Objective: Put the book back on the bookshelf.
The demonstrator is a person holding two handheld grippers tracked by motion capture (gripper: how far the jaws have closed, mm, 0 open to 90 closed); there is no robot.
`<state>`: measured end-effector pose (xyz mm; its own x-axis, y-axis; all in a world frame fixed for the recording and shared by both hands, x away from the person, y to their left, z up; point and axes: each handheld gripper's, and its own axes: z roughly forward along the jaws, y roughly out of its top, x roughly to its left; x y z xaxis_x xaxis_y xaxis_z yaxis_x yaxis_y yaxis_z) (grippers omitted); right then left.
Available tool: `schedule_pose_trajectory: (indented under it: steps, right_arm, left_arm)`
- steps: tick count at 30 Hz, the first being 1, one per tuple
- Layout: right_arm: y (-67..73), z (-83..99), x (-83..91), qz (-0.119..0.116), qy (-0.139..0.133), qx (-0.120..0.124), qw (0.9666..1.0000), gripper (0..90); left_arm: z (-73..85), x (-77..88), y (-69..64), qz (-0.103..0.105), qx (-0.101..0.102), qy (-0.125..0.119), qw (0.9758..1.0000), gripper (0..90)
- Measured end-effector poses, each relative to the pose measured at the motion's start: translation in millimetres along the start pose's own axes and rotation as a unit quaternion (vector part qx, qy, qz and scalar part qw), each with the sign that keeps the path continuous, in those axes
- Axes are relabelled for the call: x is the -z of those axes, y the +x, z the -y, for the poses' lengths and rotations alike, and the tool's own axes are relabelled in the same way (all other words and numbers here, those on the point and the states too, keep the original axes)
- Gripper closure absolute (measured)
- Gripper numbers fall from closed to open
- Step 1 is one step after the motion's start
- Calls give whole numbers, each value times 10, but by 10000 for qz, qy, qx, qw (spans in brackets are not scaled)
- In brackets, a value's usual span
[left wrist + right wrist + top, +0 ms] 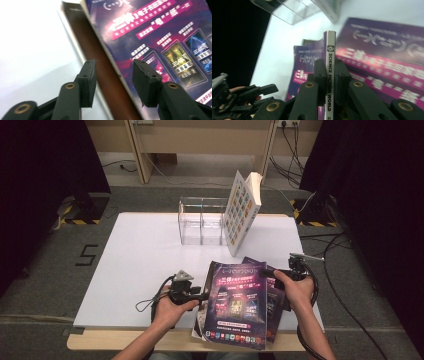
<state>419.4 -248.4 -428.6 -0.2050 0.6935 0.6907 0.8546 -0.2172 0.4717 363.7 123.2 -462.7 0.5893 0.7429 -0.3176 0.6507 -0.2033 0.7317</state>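
The right tool (327, 72) is clenched on the white spine of a thin purple magazine (329, 75). The left tool (113, 75) stands released, its jaws apart over the edge of another purple glossy magazine (155, 37) on the white counter (32, 50).

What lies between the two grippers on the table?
In the high view, a stack of purple magazines lies between the left gripper and the right gripper; the right one is shut on a magazine's spine.
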Motion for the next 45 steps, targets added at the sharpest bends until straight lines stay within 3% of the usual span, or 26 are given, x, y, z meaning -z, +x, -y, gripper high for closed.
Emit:
schedule_pose_trajectory:
  steps: [4, 5, 6, 7, 12, 22, 35, 39, 45]
  right_arm:
    - [154, -23, 54, -350, -148, 119, 9992, 832]
    - [201, -25, 57, -222, -184, 268, 9992, 832]
    - [254, -29, 59, -81, -212, 405, 9989, 832]
    - [290, -37, 57, -83, -217, 448, 9987, 832]
    - [449, -75, 91, -247, -351, 615, 9972, 833]
    - [824, -140, 159, -181, -763, 1230, 9893, 833]
    - [1035, -223, 231, -621, -930, 1265, 9856, 833]
    - [1108, -283, 294, -608, -1186, 1383, 9814, 833]
    - [1169, -344, 324, -568, -1334, 1498, 9780, 833]
  left_arm:
    - [61, 99, 52, -89, 8, -101, 9999, 438]
    - [82, 116, 65, -138, -10, -119, 9998, 425]
    - [86, 120, 122, -146, -299, -227, 9992, 411]
    - [122, 150, 103, -216, -2, -161, 9996, 402]
    - [208, 232, 196, -335, 43, -271, 9991, 409]
    - [291, 317, 287, -526, 149, -424, 9976, 404]
    - [295, 331, 296, -530, 175, -465, 9974, 407]
    - [293, 337, 301, -549, 171, -465, 9973, 407]
    - [294, 342, 305, -563, 162, -471, 9972, 408]
